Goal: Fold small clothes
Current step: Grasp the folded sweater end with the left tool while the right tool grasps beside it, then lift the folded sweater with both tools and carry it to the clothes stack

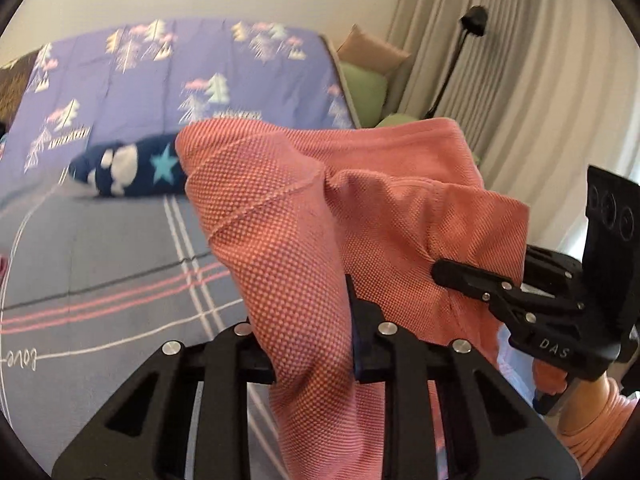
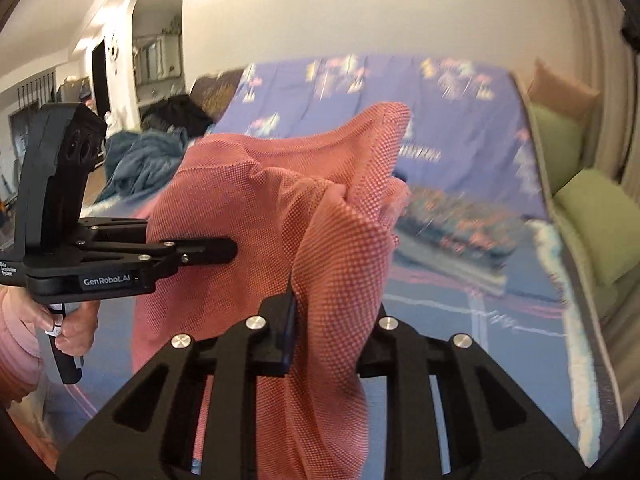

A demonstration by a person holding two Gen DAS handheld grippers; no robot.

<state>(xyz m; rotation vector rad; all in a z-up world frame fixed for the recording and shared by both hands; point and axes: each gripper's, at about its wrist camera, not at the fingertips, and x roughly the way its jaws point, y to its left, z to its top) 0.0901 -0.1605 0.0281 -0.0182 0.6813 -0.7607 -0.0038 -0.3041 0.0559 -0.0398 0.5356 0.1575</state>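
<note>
You are holding a coral-pink garment [image 1: 304, 208] of dotted, waffle-textured knit up in the air above the bed [image 1: 100, 264], bunched and creased, with a stitched seam running across one fold. Your left gripper [image 1: 314, 344] pinches a thick gather of the cloth between its black fingers; your right gripper [image 2: 326, 320] clamps another gather beside it. The fabric hangs slack below both grips. On the grey plaid bed cover behind lies a navy piece with stars [image 1: 128, 168].
</note>
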